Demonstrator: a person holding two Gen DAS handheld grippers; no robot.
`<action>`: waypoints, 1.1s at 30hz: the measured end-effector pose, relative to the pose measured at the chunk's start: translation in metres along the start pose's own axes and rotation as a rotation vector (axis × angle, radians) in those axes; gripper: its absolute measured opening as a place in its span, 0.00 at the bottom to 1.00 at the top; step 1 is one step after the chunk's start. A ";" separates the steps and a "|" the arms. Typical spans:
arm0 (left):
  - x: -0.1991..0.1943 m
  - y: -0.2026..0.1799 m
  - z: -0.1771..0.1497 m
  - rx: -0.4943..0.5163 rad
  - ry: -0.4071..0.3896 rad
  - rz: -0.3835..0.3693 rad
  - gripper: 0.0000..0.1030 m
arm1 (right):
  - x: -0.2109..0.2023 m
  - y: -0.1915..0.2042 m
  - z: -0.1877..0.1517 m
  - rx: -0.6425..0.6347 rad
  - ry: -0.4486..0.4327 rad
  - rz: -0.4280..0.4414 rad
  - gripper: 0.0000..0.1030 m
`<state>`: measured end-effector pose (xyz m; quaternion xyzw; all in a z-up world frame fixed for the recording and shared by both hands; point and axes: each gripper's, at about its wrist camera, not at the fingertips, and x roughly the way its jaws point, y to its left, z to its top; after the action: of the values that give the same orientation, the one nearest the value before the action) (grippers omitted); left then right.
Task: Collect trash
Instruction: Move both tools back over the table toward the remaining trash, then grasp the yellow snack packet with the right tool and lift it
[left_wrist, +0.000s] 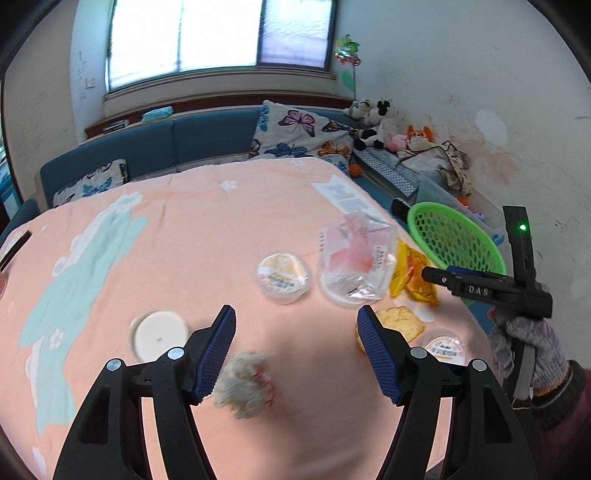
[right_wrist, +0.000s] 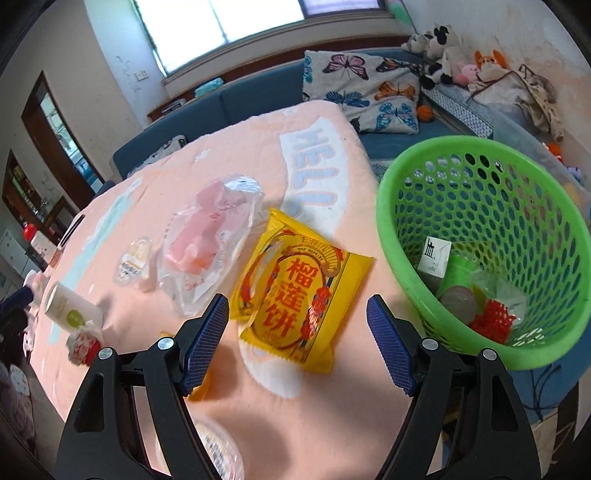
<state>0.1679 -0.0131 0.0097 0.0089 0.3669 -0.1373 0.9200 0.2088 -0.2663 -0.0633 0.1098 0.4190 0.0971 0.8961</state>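
On peach tablecloth (right_wrist: 325, 155) | yellow durian-cake packet (right_wrist: 295, 295) flat, long axis toward green basket (right_wrist: 391, 229) rim | right gripper (right_wrist: 297, 328) jaws spread wide, empty | left gripper (left_wrist: 295, 343) jaws spread, empty, beside crumpled tissue (left_wrist: 243, 384)

Black claw (left_wrist: 296, 347) arms, ribbed blue pads (left_wrist: 218, 350), silver screws.

daylight from window (left_wrist: 221, 33) | overexposed glare | fisheye-warped edges | slight blur
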 end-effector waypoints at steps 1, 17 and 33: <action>0.000 0.003 -0.001 -0.007 -0.001 0.001 0.64 | 0.005 -0.002 0.002 0.011 0.008 -0.004 0.74; 0.010 0.012 -0.001 -0.036 0.011 -0.026 0.64 | 0.034 -0.010 0.011 0.048 0.040 -0.049 0.72; 0.028 -0.007 0.015 -0.030 0.025 -0.086 0.64 | 0.025 -0.012 0.008 0.007 0.010 -0.067 0.41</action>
<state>0.1955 -0.0284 0.0019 -0.0189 0.3803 -0.1713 0.9087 0.2317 -0.2719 -0.0803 0.0982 0.4274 0.0664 0.8962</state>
